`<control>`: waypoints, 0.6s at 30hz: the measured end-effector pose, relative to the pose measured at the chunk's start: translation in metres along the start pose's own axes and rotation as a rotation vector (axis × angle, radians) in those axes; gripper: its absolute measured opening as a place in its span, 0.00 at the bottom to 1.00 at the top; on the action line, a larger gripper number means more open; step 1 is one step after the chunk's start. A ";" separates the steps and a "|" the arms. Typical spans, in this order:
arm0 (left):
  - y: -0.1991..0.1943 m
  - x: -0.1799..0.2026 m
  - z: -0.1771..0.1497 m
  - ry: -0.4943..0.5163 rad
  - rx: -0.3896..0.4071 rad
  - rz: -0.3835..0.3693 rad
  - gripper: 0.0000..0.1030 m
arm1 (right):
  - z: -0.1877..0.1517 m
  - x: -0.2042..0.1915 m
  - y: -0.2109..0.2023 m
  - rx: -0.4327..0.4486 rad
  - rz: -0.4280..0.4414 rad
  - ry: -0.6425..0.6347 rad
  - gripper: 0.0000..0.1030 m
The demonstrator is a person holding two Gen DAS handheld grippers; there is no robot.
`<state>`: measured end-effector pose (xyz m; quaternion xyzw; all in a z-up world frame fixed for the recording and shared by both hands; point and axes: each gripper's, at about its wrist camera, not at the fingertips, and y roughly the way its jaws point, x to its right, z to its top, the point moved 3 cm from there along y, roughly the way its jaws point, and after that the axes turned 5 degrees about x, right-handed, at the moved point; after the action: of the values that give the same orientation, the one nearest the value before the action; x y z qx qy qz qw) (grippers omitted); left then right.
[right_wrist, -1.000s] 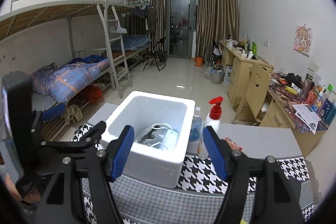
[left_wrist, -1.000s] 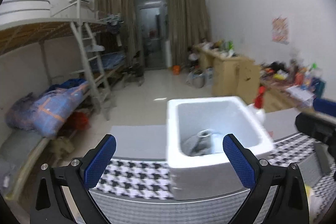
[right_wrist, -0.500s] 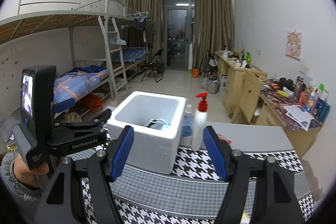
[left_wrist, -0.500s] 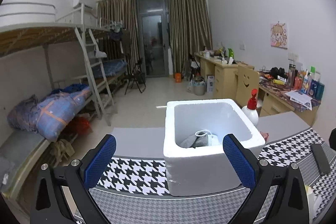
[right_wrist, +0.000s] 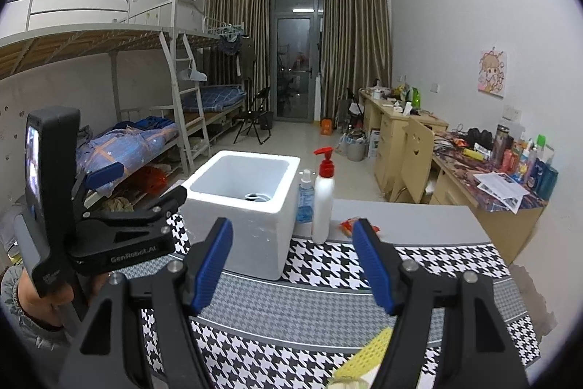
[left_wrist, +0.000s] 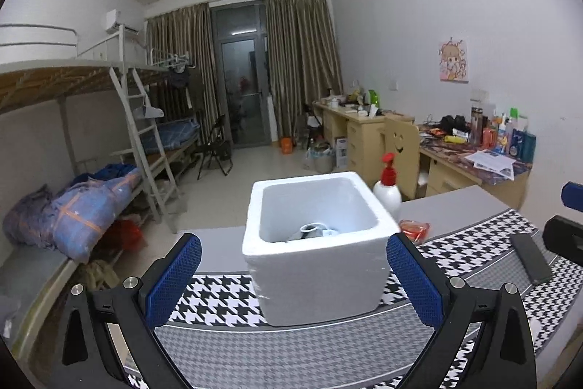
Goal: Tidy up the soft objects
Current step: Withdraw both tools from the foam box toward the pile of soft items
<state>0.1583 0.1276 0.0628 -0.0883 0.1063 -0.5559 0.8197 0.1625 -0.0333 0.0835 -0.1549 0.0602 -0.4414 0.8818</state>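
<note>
Soft objects [left_wrist: 314,231] sit low inside the white foam box [left_wrist: 317,265], mostly hidden by its wall; I can't make out what they are. I see a yellow mesh thing [right_wrist: 368,350] cut off below. Both my left gripper [left_wrist: 293,283] and right gripper [right_wrist: 293,265] gape empty, tilted slightly downward over the houndstooth cloth [right_wrist: 328,312].

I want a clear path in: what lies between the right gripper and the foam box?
Only bare houndstooth cloth. In the right wrist view nothing stands between the open right gripper and the foam box; a yellow item lies nearer the camera.
</note>
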 end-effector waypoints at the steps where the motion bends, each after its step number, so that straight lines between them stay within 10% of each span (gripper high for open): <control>1: -0.004 0.002 0.000 0.001 0.005 -0.005 0.99 | -0.001 0.000 -0.003 -0.001 0.001 -0.003 0.71; 18: -0.050 0.056 -0.025 0.016 0.031 -0.128 0.99 | -0.039 0.025 -0.045 0.023 -0.109 0.020 0.76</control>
<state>0.1268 0.0568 0.0475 -0.0781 0.0983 -0.6095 0.7828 0.1336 -0.0872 0.0622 -0.1433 0.0554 -0.4911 0.8574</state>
